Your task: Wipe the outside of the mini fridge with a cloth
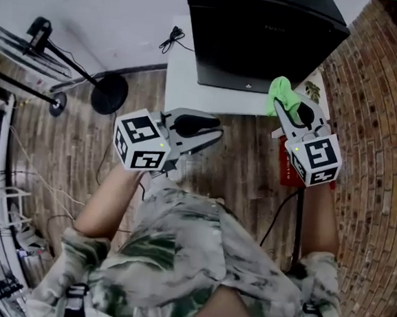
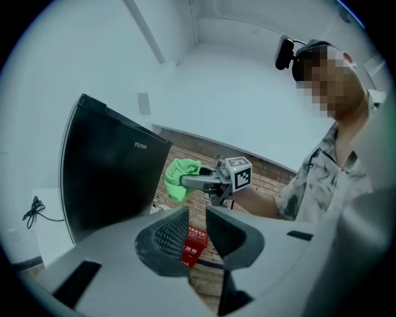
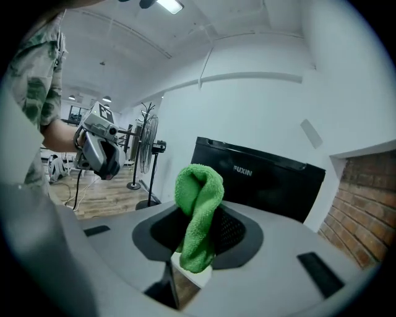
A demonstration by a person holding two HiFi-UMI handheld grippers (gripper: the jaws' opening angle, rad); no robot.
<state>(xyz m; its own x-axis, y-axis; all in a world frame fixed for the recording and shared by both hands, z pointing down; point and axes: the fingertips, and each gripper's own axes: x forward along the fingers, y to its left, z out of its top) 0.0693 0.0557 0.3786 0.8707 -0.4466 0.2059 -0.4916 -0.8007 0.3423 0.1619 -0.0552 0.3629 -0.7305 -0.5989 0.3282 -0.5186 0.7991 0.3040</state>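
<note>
Green cloth [image 3: 199, 204] sits bunched and clamped in our right gripper [image 3: 197, 238], just short of the black mini fridge [image 1: 261, 35] at upper middle on its white table [image 1: 181, 84]. Our left gripper [image 1: 211, 136] hangs lower left, jaws slightly apart, empty. We judge wiping not yet begun; next we must press the cloth against the door.

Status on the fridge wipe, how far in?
Done: the green cloth is clamped in the right gripper jaws.
In hand: that gripper is held up near a front corner of the mini fridge. In the left gripper view the cloth looks just short of it, so no contact yet.
Left: seemingly all the wiping, as the black surfaces show no wiped patch.
The left gripper is empty, jaws slightly apart.
</note>
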